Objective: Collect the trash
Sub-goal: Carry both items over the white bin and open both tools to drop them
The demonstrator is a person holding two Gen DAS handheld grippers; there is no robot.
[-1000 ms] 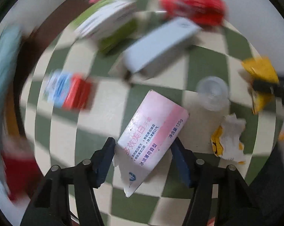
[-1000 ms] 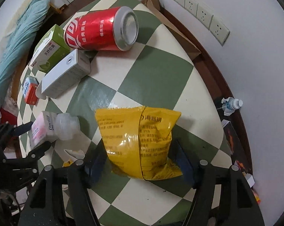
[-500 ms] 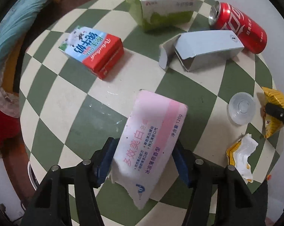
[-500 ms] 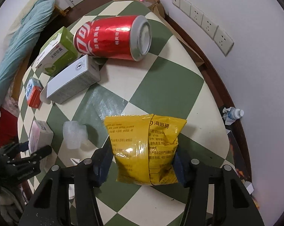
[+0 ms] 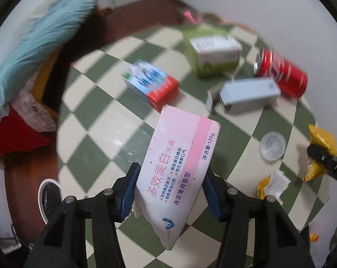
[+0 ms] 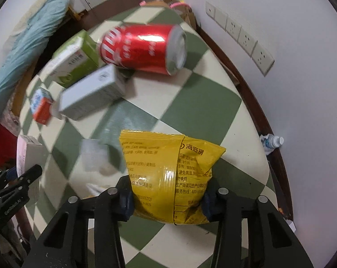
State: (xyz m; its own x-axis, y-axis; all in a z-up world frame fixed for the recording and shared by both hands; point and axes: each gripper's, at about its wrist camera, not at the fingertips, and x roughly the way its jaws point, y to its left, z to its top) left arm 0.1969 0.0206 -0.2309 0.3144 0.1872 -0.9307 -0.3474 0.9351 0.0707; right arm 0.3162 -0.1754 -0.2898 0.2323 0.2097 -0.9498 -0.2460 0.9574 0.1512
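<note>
My left gripper [image 5: 168, 189] is shut on a pink and white toothpaste box [image 5: 179, 163] and holds it lifted above the green and cream checkered table [image 5: 97, 125]. My right gripper [image 6: 167, 197] is shut on a yellow snack bag [image 6: 168, 176], raised off the table [image 6: 204, 102]. The left gripper with the pink box shows at the left edge of the right wrist view [image 6: 23, 174]. The yellow bag and right gripper show at the right edge of the left wrist view [image 5: 320, 151].
On the table lie a red cola can [image 6: 144, 49], a grey box [image 6: 90, 93], a green and white box [image 6: 72, 60], a red and blue carton [image 5: 152, 84], a clear plastic cup [image 5: 272, 145] and a crumpled yellow wrapper [image 5: 272, 184]. A white bin rim [image 5: 43, 192] stands on the floor left.
Both grippers have lifted their items up from the table. The left view has tilted up, showing more of the room and floor. The scene is motion-blurred.
</note>
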